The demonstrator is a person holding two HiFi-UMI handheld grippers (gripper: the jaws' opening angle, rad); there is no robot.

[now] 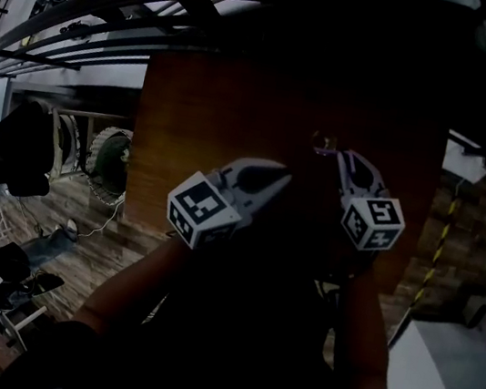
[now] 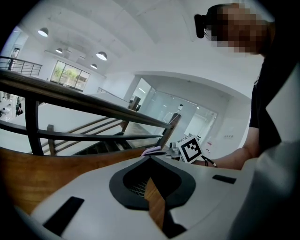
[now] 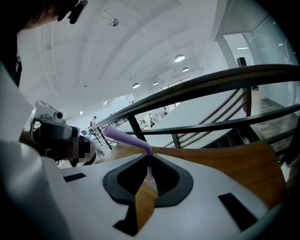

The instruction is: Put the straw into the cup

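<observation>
A purple bendy straw [image 3: 123, 137] is pinched between the jaws of my right gripper [image 3: 149, 157], its bent upper part leaning left. The left gripper view shows the same straw [image 2: 152, 151] as a pale purple sliver beside the right gripper's marker cube [image 2: 190, 148]. My left gripper [image 2: 150, 158] has its jaws closed together with nothing between them. In the dark head view, both the left gripper [image 1: 284, 179] and the right gripper [image 1: 341, 157] are held up over a brown wooden table [image 1: 239, 105], tips close together. I see no cup in any view.
A dark handrail with slanted bars [image 3: 211, 84] runs behind the table, and the same handrail [image 2: 93, 105] shows in the left gripper view. Below it to the left lie a lower floor with chairs and clutter [image 1: 19, 262]. A white ledge [image 1: 441, 388] sits at lower right.
</observation>
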